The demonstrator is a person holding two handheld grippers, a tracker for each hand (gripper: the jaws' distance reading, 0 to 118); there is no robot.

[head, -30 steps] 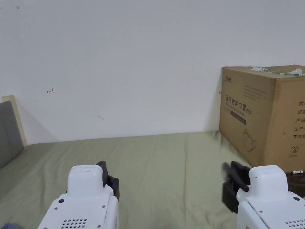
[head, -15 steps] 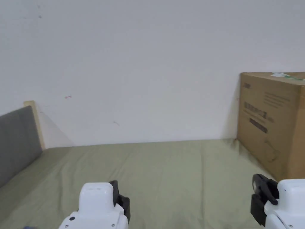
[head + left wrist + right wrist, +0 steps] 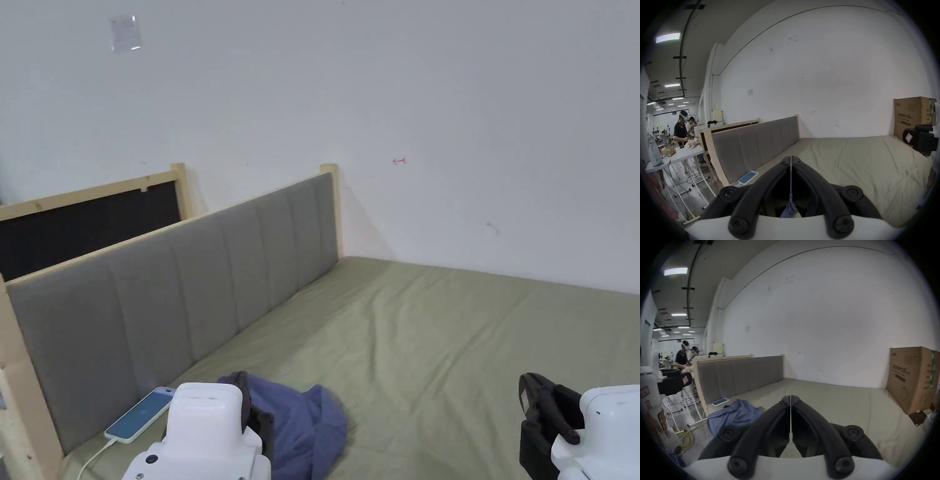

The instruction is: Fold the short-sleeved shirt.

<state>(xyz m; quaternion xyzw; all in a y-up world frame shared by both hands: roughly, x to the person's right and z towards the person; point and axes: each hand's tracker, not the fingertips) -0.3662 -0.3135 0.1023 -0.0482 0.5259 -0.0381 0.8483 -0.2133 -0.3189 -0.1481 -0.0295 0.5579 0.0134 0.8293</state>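
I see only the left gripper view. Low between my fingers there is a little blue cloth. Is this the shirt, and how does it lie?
Observer: Yes. In the head view the blue shirt lies crumpled in a heap on the green sheet, just in front of the left gripper.
Operator: Does the left gripper hold it?
Observer: No. The right gripper view shows that gripper up and to the side, apart from the heap.
Operator: Is the right gripper open?
Observer: No. In its own view the right gripper has its fingers shut together, with nothing between them.
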